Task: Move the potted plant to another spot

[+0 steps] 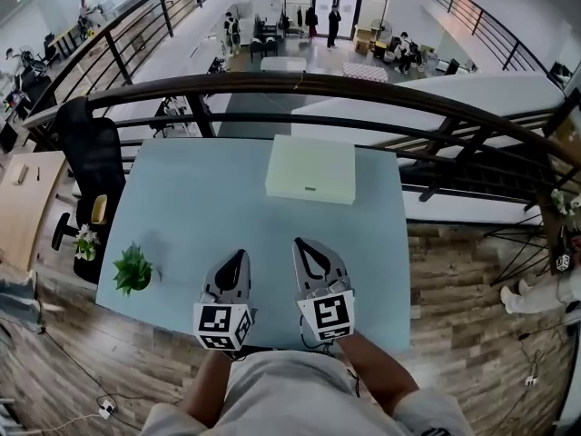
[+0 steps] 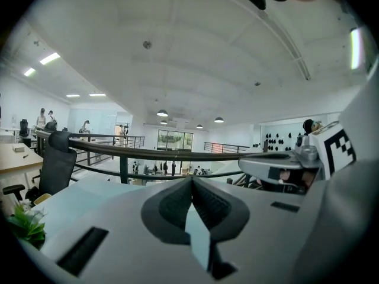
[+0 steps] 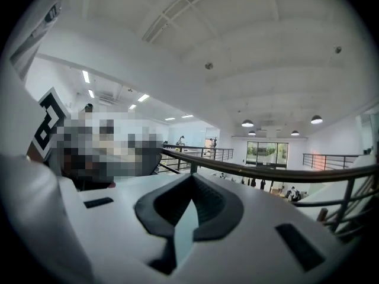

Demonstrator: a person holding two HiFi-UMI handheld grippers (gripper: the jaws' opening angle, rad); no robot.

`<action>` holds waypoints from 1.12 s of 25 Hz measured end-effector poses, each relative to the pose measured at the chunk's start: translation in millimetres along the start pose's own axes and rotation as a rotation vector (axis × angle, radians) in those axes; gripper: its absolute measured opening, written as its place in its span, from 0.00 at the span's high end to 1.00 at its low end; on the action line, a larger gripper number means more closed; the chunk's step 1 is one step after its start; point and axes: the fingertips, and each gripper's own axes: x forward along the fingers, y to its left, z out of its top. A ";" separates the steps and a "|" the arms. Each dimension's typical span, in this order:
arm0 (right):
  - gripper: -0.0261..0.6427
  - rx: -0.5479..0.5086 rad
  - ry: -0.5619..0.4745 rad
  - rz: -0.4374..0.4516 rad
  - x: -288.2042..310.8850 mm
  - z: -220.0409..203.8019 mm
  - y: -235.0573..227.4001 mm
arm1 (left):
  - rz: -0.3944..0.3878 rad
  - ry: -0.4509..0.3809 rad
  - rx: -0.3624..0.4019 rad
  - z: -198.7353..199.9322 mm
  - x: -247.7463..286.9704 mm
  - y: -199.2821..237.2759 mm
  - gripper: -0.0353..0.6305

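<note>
Counter (image 1: pixel 182 198): pale blue and mostly bare, with open room across the middle and right side. The far edge runs under the railing (image 1: pixel 300 84). An office chair (image 1: pixel 91 153) stands beside the left edge.

White box (image 1: pixel 310 169): far centre of the counter, well apart from the plant.

Left tool (image 1: pixel 240 256), right tool (image 1: pixel 303 245): both over the near edge, jaws pressed together, nothing between them.

Potted plant (image 1: pixel 132 270): upright near the near-left corner, close to the left edge, untouched.

Step, as I judge it: the reach has not begun. Next I must part the left tool's jaws, swing left and take the pot low, minding that edge.
</note>
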 end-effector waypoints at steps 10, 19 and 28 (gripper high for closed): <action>0.96 0.028 -0.073 -0.009 -0.4 27.3 3.8 | 0.042 -0.058 0.007 20.6 -17.4 16.5 0.93; 0.96 -0.007 -0.086 -0.036 -1.1 34.9 -13.2 | 0.044 -0.061 0.005 20.6 -19.6 18.8 0.93; 0.96 0.015 -0.068 -0.060 -3.5 24.1 -22.5 | 0.029 -0.053 0.015 19.6 -16.4 12.4 0.93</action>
